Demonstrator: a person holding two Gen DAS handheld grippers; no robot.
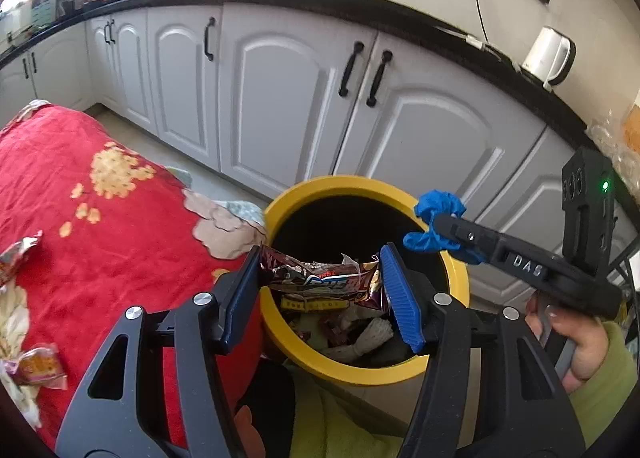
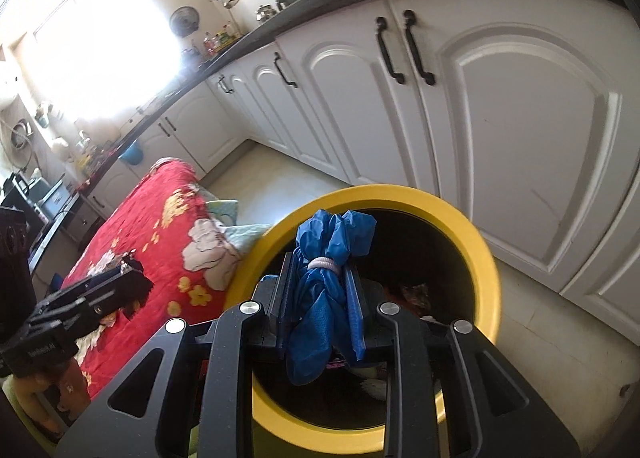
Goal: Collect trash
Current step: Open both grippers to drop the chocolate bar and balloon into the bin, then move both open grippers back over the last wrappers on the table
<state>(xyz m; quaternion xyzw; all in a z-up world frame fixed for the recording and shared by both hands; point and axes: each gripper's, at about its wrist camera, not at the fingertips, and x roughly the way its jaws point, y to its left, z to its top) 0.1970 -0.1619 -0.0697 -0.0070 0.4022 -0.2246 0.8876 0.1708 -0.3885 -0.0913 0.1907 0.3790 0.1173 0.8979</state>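
Above the yellow bin, each gripper clamps trash.

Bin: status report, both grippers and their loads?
Left gripper shut on wrapper, over bin. Right gripper shut on blue bundle, also over bin mouth. Nothing in the way. Two wrappers left on red cloth.

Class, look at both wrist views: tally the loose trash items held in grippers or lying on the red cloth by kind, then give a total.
Snack wrappers: 3 – one held by the left gripper, two on the red cloth
Blue glove bundle: 1, in the right gripper
Total: 4
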